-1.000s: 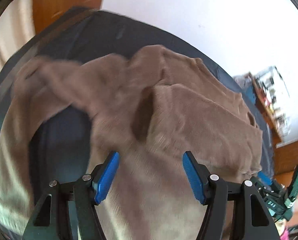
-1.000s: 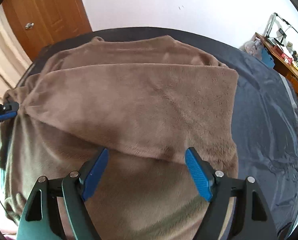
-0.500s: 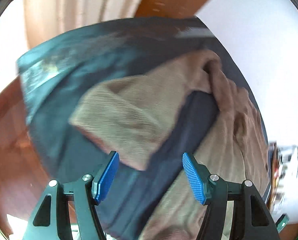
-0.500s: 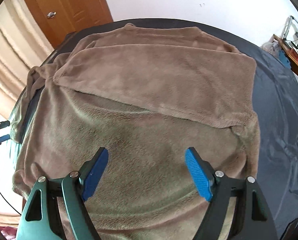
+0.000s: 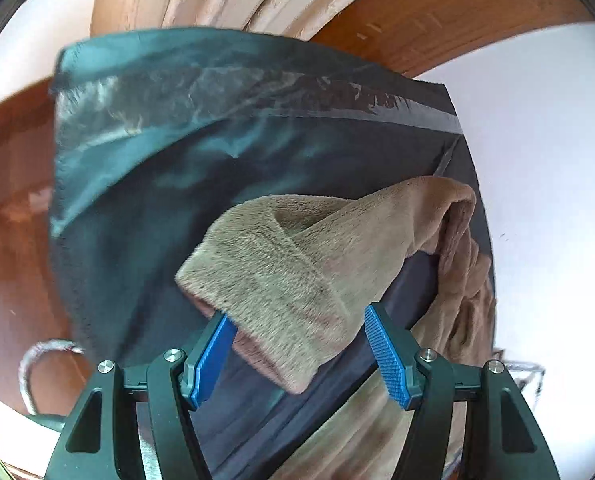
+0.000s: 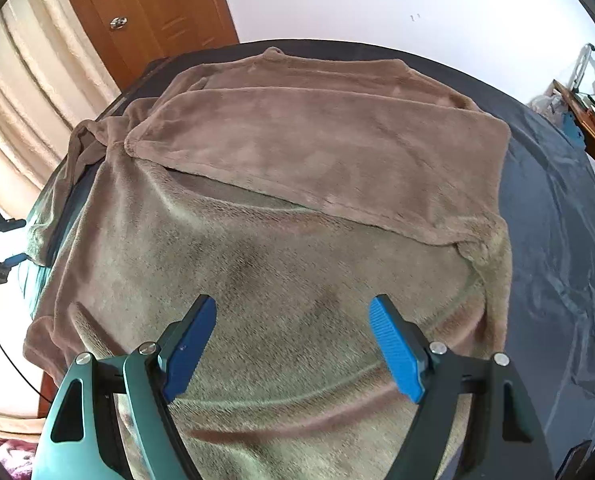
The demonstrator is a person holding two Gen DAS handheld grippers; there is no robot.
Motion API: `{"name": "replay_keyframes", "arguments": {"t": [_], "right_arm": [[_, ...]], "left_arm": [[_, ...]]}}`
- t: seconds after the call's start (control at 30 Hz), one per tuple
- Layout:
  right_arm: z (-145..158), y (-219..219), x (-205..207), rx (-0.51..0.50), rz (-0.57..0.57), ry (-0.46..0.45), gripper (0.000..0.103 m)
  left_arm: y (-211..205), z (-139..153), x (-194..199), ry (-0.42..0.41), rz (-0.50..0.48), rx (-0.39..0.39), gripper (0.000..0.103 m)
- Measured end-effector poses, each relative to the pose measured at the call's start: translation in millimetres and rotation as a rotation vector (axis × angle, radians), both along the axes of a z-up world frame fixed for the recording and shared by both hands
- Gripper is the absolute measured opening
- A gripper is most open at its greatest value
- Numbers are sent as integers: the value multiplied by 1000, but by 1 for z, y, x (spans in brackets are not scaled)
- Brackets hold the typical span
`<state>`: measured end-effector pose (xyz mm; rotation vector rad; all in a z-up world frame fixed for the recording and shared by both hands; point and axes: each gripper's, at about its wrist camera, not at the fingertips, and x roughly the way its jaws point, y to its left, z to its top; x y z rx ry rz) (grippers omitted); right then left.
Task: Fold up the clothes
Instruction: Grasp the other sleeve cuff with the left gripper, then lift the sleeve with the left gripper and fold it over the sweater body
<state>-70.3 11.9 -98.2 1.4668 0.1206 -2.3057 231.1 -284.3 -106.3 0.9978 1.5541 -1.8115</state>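
Within the last second the left hand-held gripper (image 5: 299,348) has been swung from over the body of the brown fleece garment (image 6: 297,208) out to its sleeve cuff (image 5: 273,300), which hangs at the left edge of the dark-covered worktop (image 5: 145,184). From this it is judged that the sleeve is to be folded in next. Its blue pads are spread, with the cuff lying between them and not yet pinched. The garment is spread flat, one sleeve already laid across its chest. The right hand-held gripper (image 6: 293,344) is held spread above the hem, gripping nothing.
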Motion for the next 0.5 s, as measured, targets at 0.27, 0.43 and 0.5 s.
{"name": "replay_keyframes", "arguments": {"t": [0.27,0.43,0.5], "right_arm": [[-1,6,5,10,-10,2,82],[-3,3,1,10,-11,4,82],[-4,2,-1,9,-15,3,82]], "left_arm": [[-6,-10,-7,38,55,29,57],[-14,-9,-1,51,89,42,17],[-17,-3,-1,58,81,23,12]]}}
